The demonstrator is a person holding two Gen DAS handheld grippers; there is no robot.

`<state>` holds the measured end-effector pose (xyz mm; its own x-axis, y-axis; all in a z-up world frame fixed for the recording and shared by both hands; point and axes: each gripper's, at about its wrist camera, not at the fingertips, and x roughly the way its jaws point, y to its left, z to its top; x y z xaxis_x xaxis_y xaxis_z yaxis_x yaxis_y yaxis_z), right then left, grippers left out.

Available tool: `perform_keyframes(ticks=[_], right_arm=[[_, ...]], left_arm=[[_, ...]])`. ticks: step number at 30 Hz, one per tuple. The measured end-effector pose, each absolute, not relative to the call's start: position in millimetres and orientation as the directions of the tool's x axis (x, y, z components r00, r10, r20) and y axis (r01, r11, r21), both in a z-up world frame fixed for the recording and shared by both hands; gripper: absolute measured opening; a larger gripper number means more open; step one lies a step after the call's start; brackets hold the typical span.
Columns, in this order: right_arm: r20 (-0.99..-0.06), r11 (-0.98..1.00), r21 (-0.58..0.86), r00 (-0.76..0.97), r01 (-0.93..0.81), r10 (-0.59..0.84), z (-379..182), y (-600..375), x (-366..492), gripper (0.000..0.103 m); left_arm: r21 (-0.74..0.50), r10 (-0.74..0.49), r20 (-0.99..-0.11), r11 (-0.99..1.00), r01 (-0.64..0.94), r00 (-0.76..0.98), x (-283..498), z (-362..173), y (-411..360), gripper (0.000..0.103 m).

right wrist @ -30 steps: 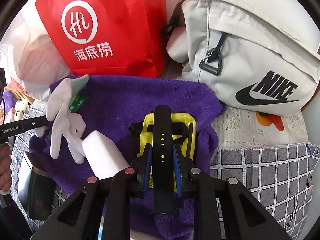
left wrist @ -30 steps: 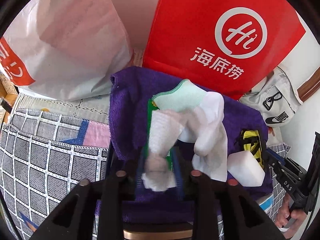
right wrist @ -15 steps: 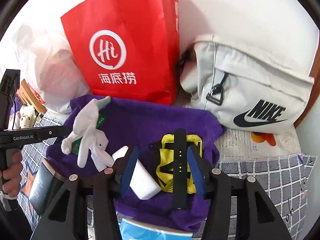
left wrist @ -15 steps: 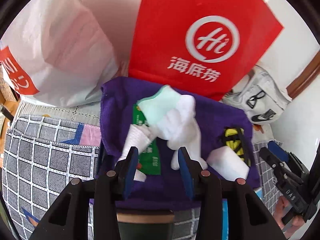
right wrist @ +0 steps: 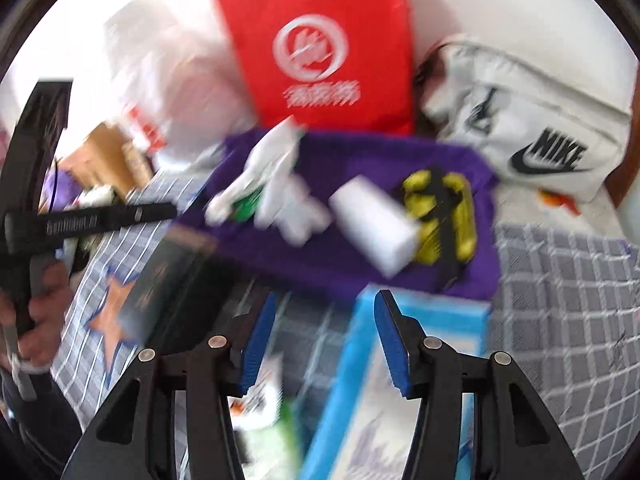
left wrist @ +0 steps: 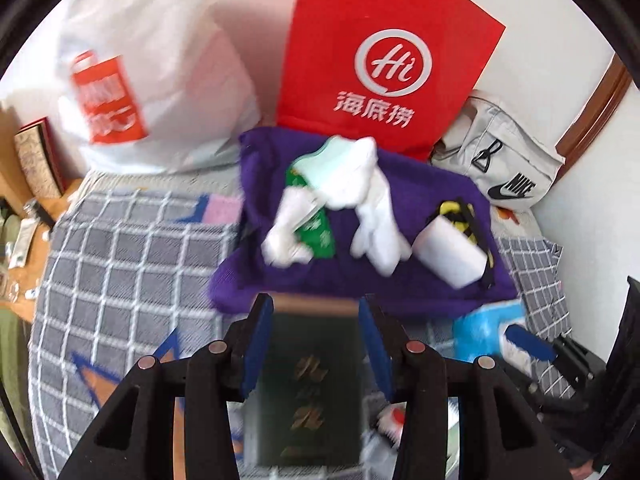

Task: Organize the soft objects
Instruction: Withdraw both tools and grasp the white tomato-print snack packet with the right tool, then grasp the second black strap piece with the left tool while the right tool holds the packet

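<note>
Checked bedding (left wrist: 120, 248) holds a purple towel (left wrist: 432, 280) with white socks (left wrist: 372, 200) and a sponge (left wrist: 448, 252) lying on it, while both grippers, left (left wrist: 316, 344) and right (right wrist: 324, 340), hover apart and empty.

- Red paper bag (left wrist: 384, 60): white ringed logo "Hi", with "海底捞" beneath it.
- Pale grey bag (left wrist: 508, 164): black "NIKE" wordmark over a swoosh.
- Dark green box (left wrist: 308, 392): gold characters down its face, too blurred to read.
- White plastic bag (left wrist: 160, 80): red panel (left wrist: 108, 100) with white characters, illegible.
</note>
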<state>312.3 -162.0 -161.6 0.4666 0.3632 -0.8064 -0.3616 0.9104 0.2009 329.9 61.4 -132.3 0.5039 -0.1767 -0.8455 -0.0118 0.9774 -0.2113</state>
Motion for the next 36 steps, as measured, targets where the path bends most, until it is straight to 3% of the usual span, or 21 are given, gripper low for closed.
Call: perform_keyframes(ticks=[2,4,14,17,20,23,26,36], right_arm=[[-0.818,0.894,0.196,0.436,-0.404,0.376,-170,-147,295,0.053],[-0.826,0.884,0.198,0.413,-0.423,0.383,-178,-137,284,0.061],[-0.874,0.893,0.103,0.389,-0.438,0.292,-207,-111,271,0.064],[-0.880,0.894,0.065,0.396,-0.444,0.261,-215,-103,271,0.064],[-0.880,0.887,0.029,0.409,-0.462,0.241,-216,-94,268,0.072],[-0.882,0.877,-0.019,0.421,-0.481,0.212,-219,-87,265,0.071],[-0.878,0.871,-0.033,0.431,-0.490,0.209,-217,-87,261,0.060],[-0.835,0.888,0.126,0.436,-0.443,0.336,-194,-117,244,0.053]], left_arm=[[-0.190,-0.159,-0.842,0.982,-0.007,0.516,316,-133,66,0.047],[-0.183,-0.154,-0.837,0.983,-0.003,0.525,302,-134,70,0.048],[-0.232,-0.215,-0.809,0.972,0.039,0.548,256,-145,75,0.049],[-0.195,-0.190,-0.801,0.979,0.053,0.568,246,-147,73,0.050],[-0.163,-0.171,-0.802,0.984,0.065,0.572,240,-148,72,0.050],[-0.171,-0.178,-0.800,0.983,0.066,0.572,235,-148,77,0.050],[-0.175,-0.173,-0.802,0.983,0.052,0.571,230,-148,82,0.050],[-0.183,-0.156,-0.827,0.983,0.004,0.540,213,-153,86,0.050]])
